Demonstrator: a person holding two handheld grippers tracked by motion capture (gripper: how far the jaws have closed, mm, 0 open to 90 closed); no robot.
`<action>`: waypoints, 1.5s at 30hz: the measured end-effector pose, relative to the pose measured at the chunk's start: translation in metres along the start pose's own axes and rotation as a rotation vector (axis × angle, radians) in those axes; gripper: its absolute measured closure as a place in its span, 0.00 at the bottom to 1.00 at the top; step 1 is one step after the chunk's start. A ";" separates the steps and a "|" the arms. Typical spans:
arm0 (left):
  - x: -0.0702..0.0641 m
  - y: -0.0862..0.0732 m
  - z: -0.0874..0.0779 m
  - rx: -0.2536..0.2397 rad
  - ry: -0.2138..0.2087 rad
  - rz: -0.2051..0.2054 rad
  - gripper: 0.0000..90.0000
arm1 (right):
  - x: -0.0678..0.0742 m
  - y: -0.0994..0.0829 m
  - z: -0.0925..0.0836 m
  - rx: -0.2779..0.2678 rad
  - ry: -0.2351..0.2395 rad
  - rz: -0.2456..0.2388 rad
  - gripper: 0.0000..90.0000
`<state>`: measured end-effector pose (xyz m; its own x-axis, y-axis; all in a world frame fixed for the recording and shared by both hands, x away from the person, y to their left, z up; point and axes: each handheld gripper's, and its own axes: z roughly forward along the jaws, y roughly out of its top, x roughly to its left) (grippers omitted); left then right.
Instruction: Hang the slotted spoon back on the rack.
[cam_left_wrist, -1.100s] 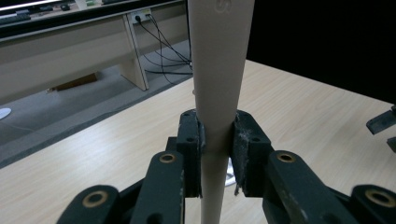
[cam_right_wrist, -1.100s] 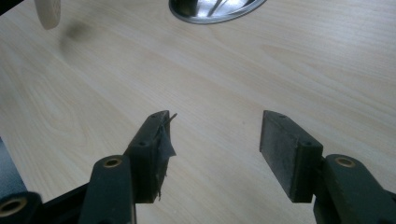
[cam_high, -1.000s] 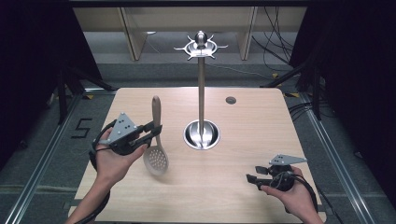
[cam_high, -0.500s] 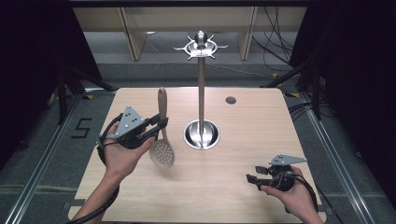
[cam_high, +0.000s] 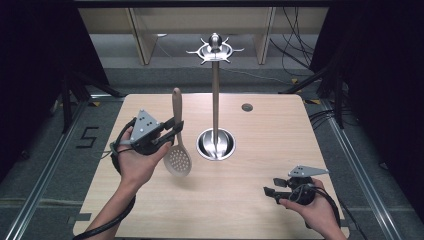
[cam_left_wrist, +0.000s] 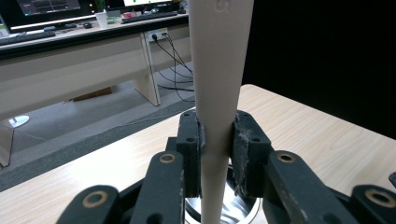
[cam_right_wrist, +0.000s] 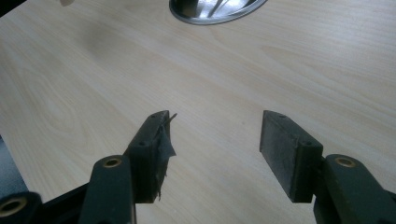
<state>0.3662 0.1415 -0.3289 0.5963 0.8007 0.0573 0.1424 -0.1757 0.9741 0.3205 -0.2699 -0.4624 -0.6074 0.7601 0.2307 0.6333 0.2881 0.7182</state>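
While my right gripper (cam_high: 272, 192) rests low at the near right of the table (cam_high: 280, 135), its jaws stand wide apart with nothing between them; the right gripper view confirms bare wood under the gap.

Item, left gripper (cam_high: 176, 128): raised over the left half of the table, clenched on the spoon (cam_high: 177, 135). In the left gripper view the pads (cam_left_wrist: 240, 149) press both flat sides of the handle, at a narrow part just below where it widens.

Item, spoon: pale slotted spoon, one piece. It hangs roughly upright, perforated bowl down and clear of the table, handle end up. It sits just left of the stand (cam_high: 215, 100), apart from it.

Handling, as I judge it: light, stiff, likely wood or hard plastic, not fragile. The surface looks smooth, so it may pivot in the pads if swung, since the bowl hangs below the grip. Taking hold at the handle's narrow waist, as now, seems sound; the widening above would check a downward slip. Whether the handle end has a hanging hole I cannot tell.

Item, stand: metal pole on a round dished base (cam_high: 215, 145), mid-table, topped by a ring of hooks (cam_high: 215, 49). No utensil hangs on it. The hooks sit higher than the spoon's handle end.

Item, small dark disc (cam_high: 246, 107): set in the table past the stand, to its right.

Beyond the far edge: floor, cables, bench legs.
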 end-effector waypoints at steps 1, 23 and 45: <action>0.000 0.000 0.001 0.000 0.002 -0.002 0.82 | 0.000 0.000 0.000 0.000 -0.001 0.000 0.49; -0.005 0.009 0.012 -0.014 0.017 -0.008 0.82 | 0.000 0.000 0.000 0.000 0.011 0.001 0.49; -0.009 0.022 0.022 -0.003 0.005 -0.005 0.82 | 0.000 0.000 0.000 0.001 0.012 0.002 0.49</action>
<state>0.3813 0.1176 -0.3123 0.5918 0.8043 0.0535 0.1433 -0.1703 0.9749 0.3205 -0.2701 -0.4623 -0.6117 0.7539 0.2398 0.6352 0.2874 0.7169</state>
